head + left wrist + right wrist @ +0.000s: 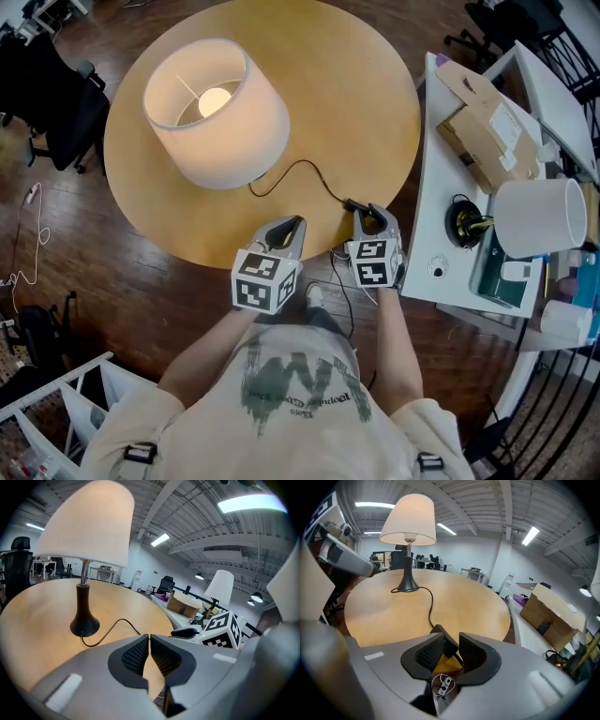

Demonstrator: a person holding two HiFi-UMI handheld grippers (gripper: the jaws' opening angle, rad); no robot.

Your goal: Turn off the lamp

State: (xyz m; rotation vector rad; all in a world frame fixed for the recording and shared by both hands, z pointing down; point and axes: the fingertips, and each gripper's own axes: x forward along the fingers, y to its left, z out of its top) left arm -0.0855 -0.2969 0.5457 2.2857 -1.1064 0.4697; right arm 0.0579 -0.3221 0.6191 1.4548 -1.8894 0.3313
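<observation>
The lamp (216, 112) stands lit on the round wooden table (356, 94), its bulb glowing inside the white shade. Its black cord (300, 167) runs to an inline switch (357, 205) near the table's front edge. My right gripper (373, 217) is at that edge, and in the right gripper view the switch (440, 633) lies between the open jaws of my right gripper (451, 639), close to both pads. My left gripper (295, 225) hovers beside it at the edge; in the left gripper view my left gripper (149, 637) is shut and empty, pointing at the lamp's base (84, 623).
A white side table (441, 187) on the right carries a cardboard box (487, 131) and a second white lamp (539, 217) lying down. A black office chair (47, 94) stands at left and a white rack (56, 403) at lower left. A cable with a white plug (443, 684) hangs below the table's edge.
</observation>
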